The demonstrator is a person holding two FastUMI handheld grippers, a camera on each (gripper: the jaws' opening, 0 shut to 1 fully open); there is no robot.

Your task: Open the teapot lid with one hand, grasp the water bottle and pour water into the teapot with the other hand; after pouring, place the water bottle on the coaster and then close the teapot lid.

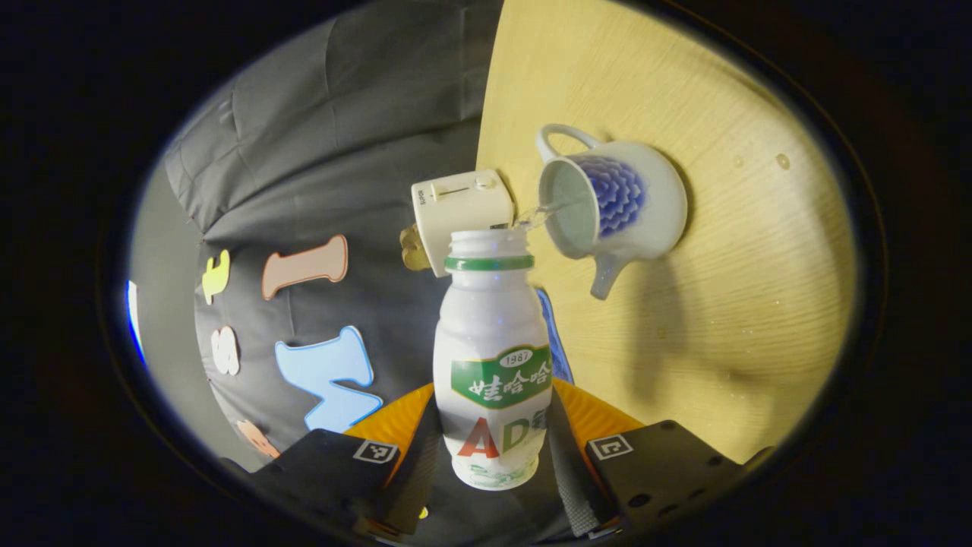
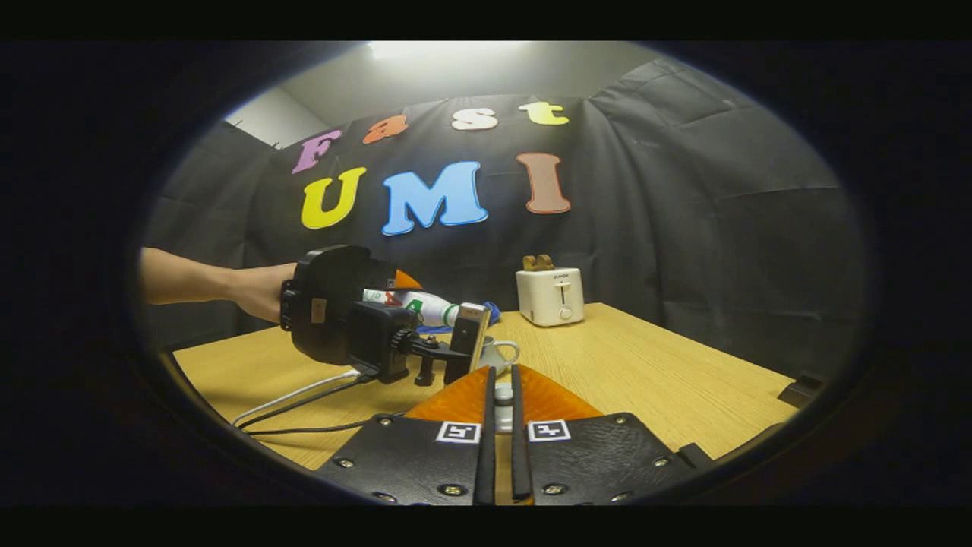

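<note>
— Left gripper view first. Gripping anything?

— Clamped on the water bottle (image 1: 493, 357) with the left gripper (image 1: 495, 463), one finger on each side of the lower body. Tipped over, long axis running from the fingers straight toward the teapot (image 1: 615, 201), open mouth just at the pot's rim. Thin stream crossing from neck into the open pot, so pouring under way by the look of it.

— And the pot itself?

— Lidless on the table (image 1: 729, 342), handle away, spout toward the camera. Toaster (image 1: 462, 214) just beside it. Blue patch (image 1: 558, 338) behind the bottle, maybe the coaster; cannot tell.

— Right gripper view?

— Right gripper (image 2: 503, 456) closed to a narrow gap on a small pale piece, probably the lid (image 2: 503, 395), held up and short of the teapot (image 2: 501, 353), pot dead ahead along the fingers. Farther left, a hand (image 2: 254, 292) on the left gripper (image 2: 425, 323), bottle (image 2: 414, 305) lying nearly level. Nearer the lidless pot for closing: the right.
</note>
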